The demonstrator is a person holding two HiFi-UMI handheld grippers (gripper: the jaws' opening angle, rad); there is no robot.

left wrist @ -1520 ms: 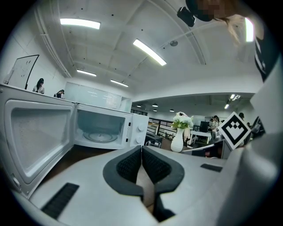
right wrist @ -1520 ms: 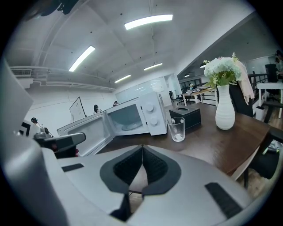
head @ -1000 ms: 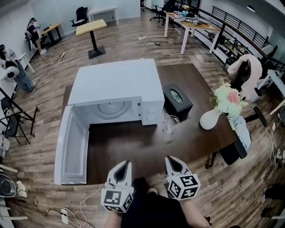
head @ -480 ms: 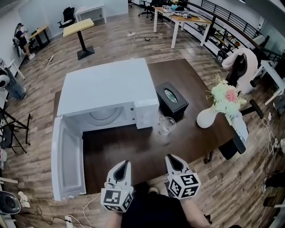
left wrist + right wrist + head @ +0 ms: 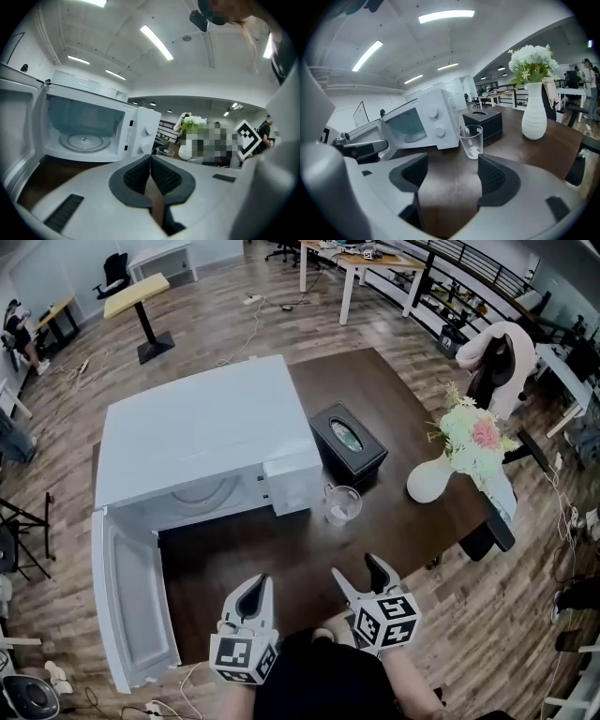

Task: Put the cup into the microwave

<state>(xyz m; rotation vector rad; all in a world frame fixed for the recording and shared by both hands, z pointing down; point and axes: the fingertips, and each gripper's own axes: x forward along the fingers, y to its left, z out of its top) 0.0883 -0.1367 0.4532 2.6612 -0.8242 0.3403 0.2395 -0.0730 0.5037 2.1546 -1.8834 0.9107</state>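
Observation:
A clear glass cup (image 5: 340, 504) stands on the dark wooden table (image 5: 403, 531), just right of the white microwave (image 5: 202, 442). The microwave's door (image 5: 131, 601) hangs open to the left, and the glass turntable inside shows in the left gripper view. My left gripper (image 5: 255, 583) is shut and empty at the table's near edge, facing the open microwave (image 5: 84, 131). My right gripper (image 5: 357, 569) is open; its jaws have just been opening and nothing is between them. In the right gripper view the cup (image 5: 471, 140) stands ahead of the right gripper (image 5: 450, 168), well beyond the fingertips.
A black tissue box (image 5: 347, 442) sits behind the cup. A white vase of flowers (image 5: 433, 482) stands at the table's right side. An office chair (image 5: 497, 371) with a garment over it is beyond the right edge. Wooden floor surrounds the table.
The right gripper's jaws have gone from shut to open. Both grippers have come a little closer to the table, and the microwave and cup now sit further left in the head view.

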